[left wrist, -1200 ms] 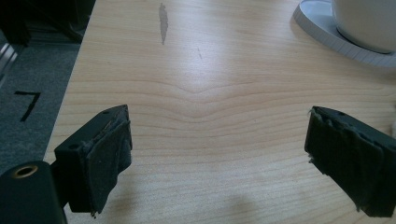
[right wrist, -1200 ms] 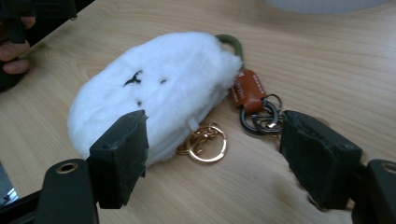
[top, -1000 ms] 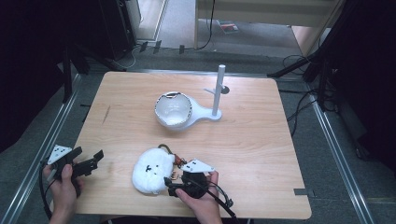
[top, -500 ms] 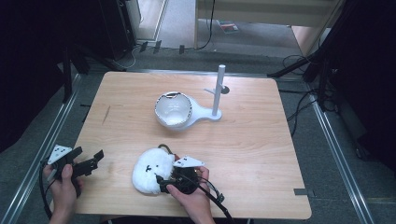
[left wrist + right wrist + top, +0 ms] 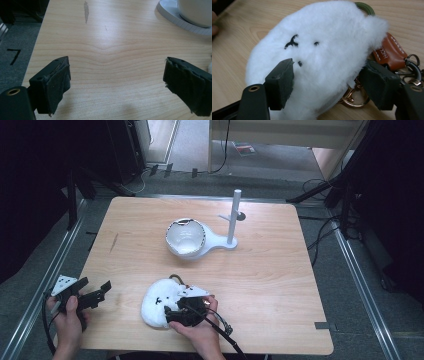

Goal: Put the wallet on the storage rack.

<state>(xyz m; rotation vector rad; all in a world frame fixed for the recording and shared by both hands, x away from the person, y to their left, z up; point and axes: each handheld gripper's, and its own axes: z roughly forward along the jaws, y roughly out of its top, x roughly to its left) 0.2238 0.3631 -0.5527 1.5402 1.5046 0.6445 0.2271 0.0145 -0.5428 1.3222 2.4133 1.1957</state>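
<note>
where fingers straddle white plush pouch, brown leather tag lettering unreadable.

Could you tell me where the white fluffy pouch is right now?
In the high view, the white fluffy pouch lies near the table's front edge, between the jaws of the right hand-held gripper, in front of the white stand.

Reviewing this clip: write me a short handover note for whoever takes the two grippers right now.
Right gripper: open, jaws astride the white fluffy pouch, not yet closed on it. The pouch lies on the table near the front edge, with a brown leather tag and metal clasps beside it.
Left gripper: open, empty, over bare wood at the front left.
White bowl sits on the base of the white stand mid-table.
Done: right gripper is lined up on the pouch.
Left: probably close and lift it; the destination cannot be told, perhaps the stand.
</note>
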